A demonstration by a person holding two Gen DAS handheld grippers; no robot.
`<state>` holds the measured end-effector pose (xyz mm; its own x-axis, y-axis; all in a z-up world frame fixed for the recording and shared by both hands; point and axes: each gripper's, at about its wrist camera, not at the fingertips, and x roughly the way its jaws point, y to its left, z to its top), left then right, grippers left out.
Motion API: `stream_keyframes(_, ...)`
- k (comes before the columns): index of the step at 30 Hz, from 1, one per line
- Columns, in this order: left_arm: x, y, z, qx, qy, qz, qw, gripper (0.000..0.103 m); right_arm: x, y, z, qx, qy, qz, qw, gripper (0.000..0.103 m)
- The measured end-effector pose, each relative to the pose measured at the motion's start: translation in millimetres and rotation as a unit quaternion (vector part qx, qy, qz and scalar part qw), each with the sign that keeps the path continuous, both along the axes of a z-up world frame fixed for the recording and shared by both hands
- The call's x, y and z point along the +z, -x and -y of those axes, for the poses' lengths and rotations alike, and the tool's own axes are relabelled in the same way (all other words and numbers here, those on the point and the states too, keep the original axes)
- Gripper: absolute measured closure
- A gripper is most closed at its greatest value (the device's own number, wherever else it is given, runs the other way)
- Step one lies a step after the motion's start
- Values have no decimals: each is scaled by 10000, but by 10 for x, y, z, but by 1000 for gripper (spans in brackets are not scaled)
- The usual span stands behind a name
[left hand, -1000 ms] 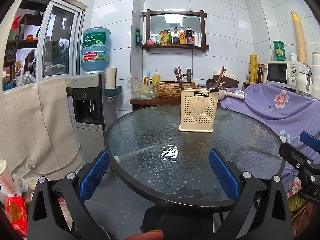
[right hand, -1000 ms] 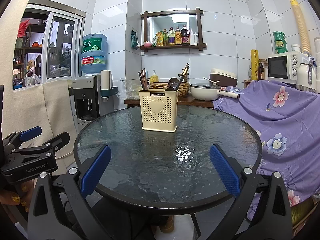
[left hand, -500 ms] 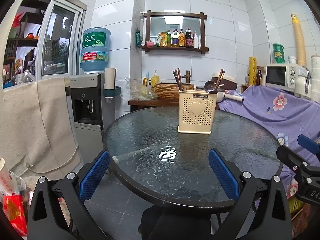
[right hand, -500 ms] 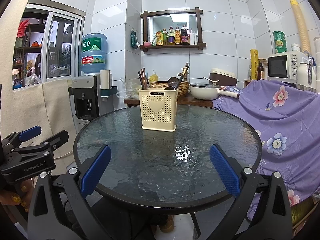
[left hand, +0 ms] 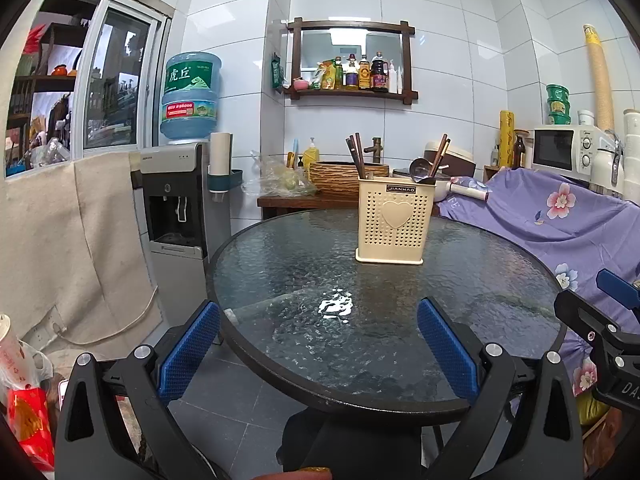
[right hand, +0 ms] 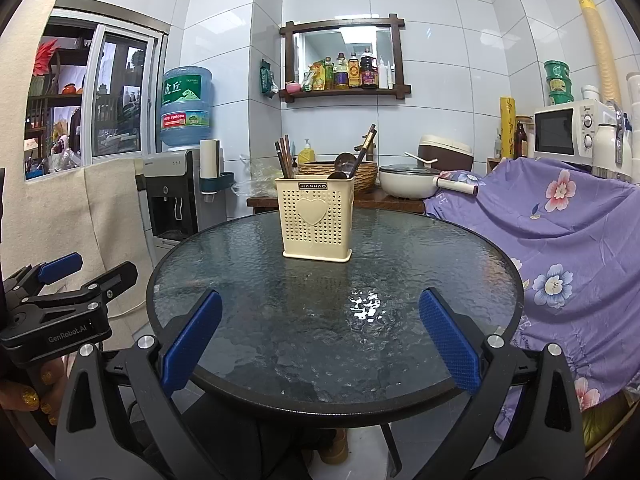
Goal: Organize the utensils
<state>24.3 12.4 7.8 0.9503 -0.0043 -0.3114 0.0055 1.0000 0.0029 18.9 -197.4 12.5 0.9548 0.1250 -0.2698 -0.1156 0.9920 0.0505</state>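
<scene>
A cream perforated plastic utensil holder [left hand: 394, 220] with an embossed heart stands upright on the round, textured glass table [left hand: 280, 280], ahead of both grippers and well apart from them. Dark chopsticks [left hand: 355, 157] and a ladle [left hand: 419, 169] lean out of its top. The left gripper [left hand: 318, 346] and right gripper [right hand: 318, 338] hover level at the near rim, blue ribbed pads spread wide, empty.

The table [left hand: 400, 320] had a glossy, rippled glass top. The holder [left hand: 394, 220] was matt perforated plastic. Pads [right hand: 450, 340] looked knurled; wall tiles [right hand: 440, 40] were glossy.
</scene>
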Motion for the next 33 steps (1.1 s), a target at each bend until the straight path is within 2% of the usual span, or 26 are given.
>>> stream_keyframes(11,-8,-2,-4,39,-39,22,10000,6,2,-5,1,2,-2,-2,10000,6)
stream_keyframes(23,-1,-19,-40,-11,57,-48,10000,6,-4,-16,4,8,0,-5,10000,6)
stream_keyframes(29,-10,-1,-60,-23,207,42,9998,6,-10,-18,-5,25,23,-9,10000,6)
stream_keyframes(33,-11,-3,-34,60,125,78,9999,6,-13,-25,3,23,14,-21,10000,6)
